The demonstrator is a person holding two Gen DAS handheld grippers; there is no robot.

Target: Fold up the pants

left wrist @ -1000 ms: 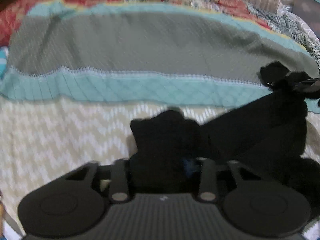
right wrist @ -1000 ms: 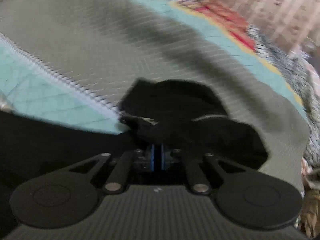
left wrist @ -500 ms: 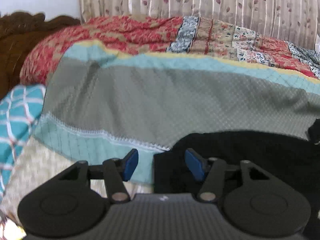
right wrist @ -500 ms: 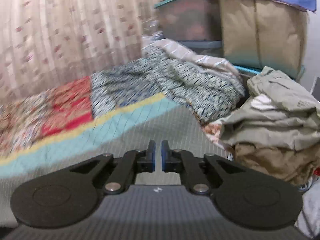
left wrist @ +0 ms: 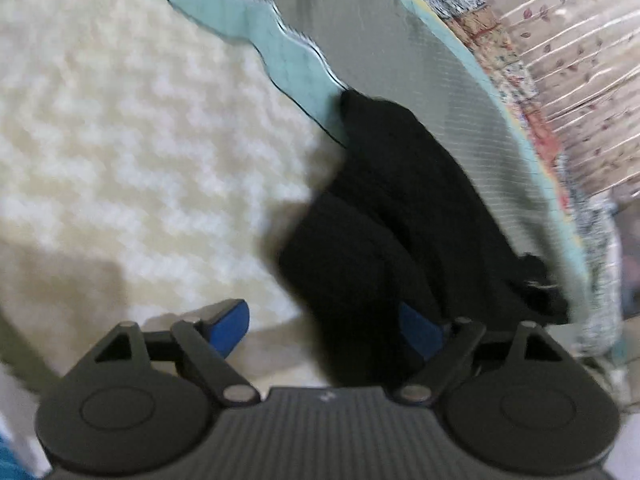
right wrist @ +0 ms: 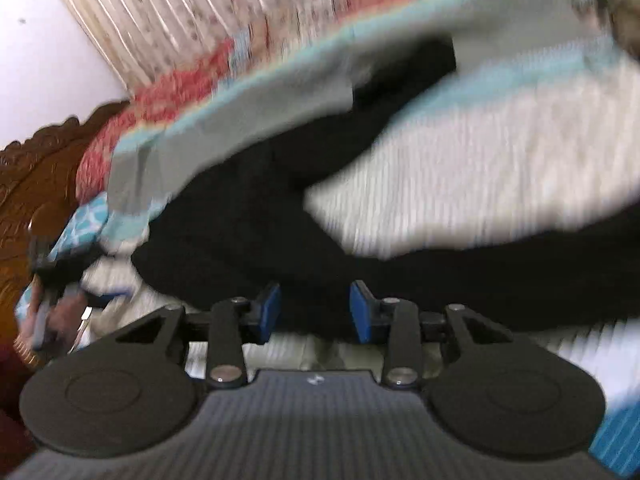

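The black pants (left wrist: 380,240) lie crumpled on the bed, running from the teal quilt border down to the lower right in the left wrist view. My left gripper (left wrist: 324,328) is just over their near end. Its jaws are opening wide; cloth lies against the right pad while the left pad (left wrist: 228,326) is bare. The right wrist view is blurred. There the pants (right wrist: 240,232) stretch across the middle. My right gripper (right wrist: 315,312) is at their near edge with its jaws opening. Black cloth shows in the gap and the pads do not press on it.
A grey quilt with a teal border (left wrist: 400,60) covers the far side of the bed, over a cream chevron bedspread (left wrist: 120,140). Behind are a red patchwork quilt (right wrist: 176,84) and a curtain (right wrist: 180,20). A carved wooden headboard (right wrist: 32,184) and a person's hand (right wrist: 60,312) show at the left.
Both grippers were shut on the black pants and have let go. Both views have rolled and swung back onto the pants, and both pairs of jaws stand wider than before.
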